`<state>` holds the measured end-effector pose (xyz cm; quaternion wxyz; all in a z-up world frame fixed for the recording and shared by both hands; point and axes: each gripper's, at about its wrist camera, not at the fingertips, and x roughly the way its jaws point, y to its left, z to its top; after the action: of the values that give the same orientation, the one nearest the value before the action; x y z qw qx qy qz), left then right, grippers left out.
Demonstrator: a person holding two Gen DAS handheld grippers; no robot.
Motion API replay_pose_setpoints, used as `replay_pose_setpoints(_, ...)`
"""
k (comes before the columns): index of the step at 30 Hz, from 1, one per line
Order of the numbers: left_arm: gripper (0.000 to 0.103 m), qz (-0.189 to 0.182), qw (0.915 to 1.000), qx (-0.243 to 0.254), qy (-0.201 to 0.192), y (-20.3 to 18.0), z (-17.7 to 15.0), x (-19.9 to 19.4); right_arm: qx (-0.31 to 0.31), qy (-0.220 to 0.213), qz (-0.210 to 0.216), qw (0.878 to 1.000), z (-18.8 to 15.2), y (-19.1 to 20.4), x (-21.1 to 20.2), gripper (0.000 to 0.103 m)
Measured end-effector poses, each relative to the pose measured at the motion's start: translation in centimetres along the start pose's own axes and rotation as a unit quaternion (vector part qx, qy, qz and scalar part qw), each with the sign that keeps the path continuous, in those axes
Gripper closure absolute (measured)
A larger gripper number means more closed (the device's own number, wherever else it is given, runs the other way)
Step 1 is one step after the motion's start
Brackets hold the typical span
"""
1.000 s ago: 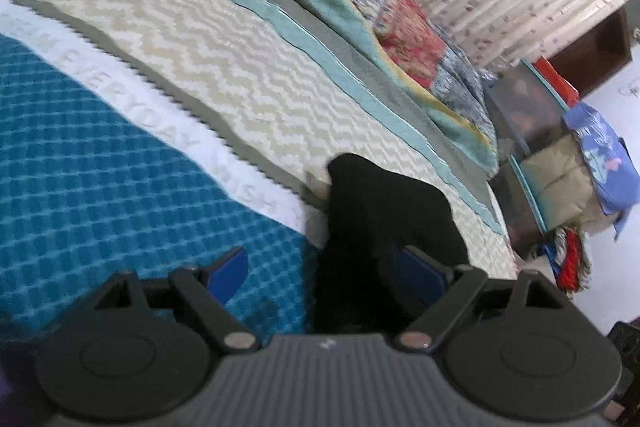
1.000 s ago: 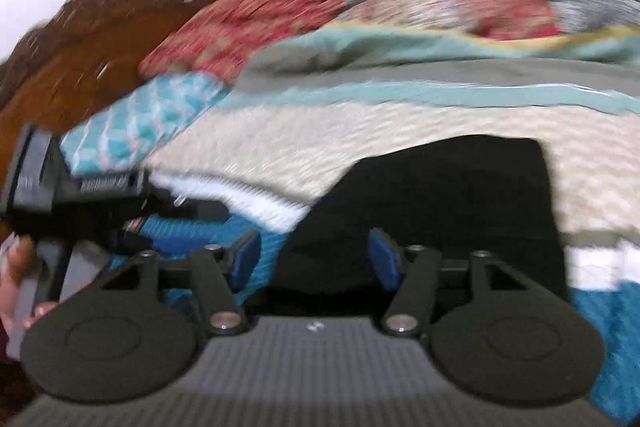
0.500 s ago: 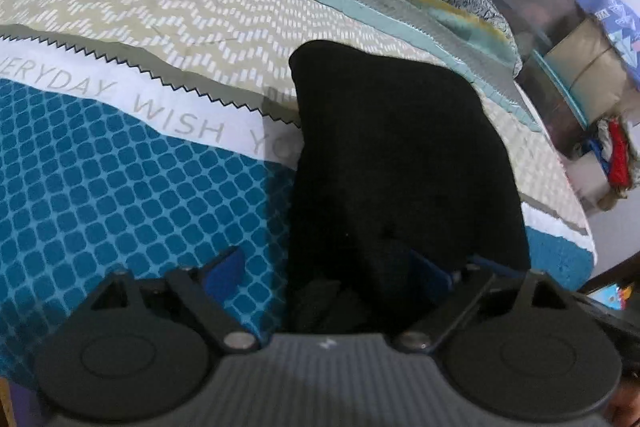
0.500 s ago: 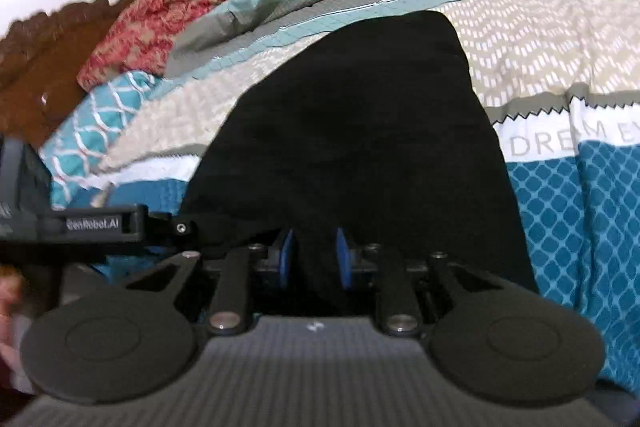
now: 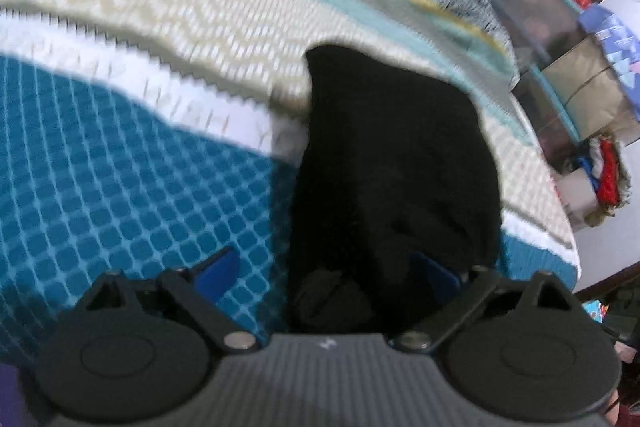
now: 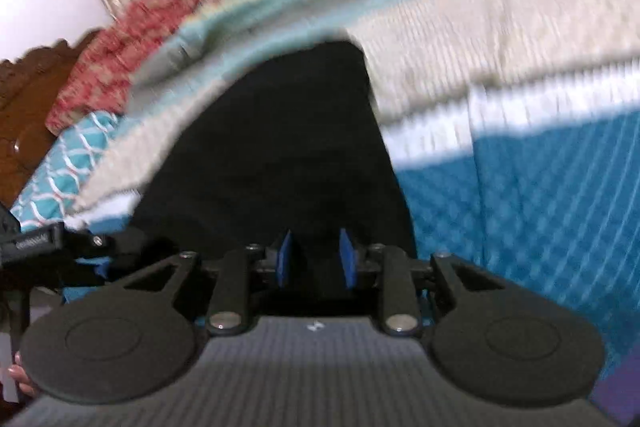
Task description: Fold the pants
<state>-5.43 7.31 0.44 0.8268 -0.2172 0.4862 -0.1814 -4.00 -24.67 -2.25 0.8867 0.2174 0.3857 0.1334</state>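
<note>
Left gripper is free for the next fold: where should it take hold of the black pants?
Judging by how they lie, the near hem of the black pants, coming in low from the bed's near side. That bunched edge already sits between the wide-open left gripper fingers; the right gripper brackets it alongside.

Matt black cloth pants (image 5: 396, 163) on a printed, seemingly quilted bedspread (image 5: 120, 167); carved glossy wood headboard (image 6: 28, 95).

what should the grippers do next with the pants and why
Probably close the left gripper on the near edge of the black pants. Its jaws have just been opening and stand wide, one pad over the bedspread, the other against the cloth. The right gripper sits narrow with dark cloth between its pads, seemingly pinching it, so matching grips would let both lift the edge for a fold.
</note>
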Motion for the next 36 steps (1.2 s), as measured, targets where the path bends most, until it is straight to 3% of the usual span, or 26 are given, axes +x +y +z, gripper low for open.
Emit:
replay_pose_setpoints(12,0.003,-0.001,0.9999,0.014,-0.005,0.0,-0.2,0.3,0.024,-0.006,0.023,0.999,-0.6,-1.1,0.0,0.074)
replay_pose_setpoints(36,0.002,-0.008,0.9999,0.009,-0.009,0.1,-0.3,0.3,0.031,-0.008,0.029,0.999,-0.6,-1.9,-0.2,0.074)
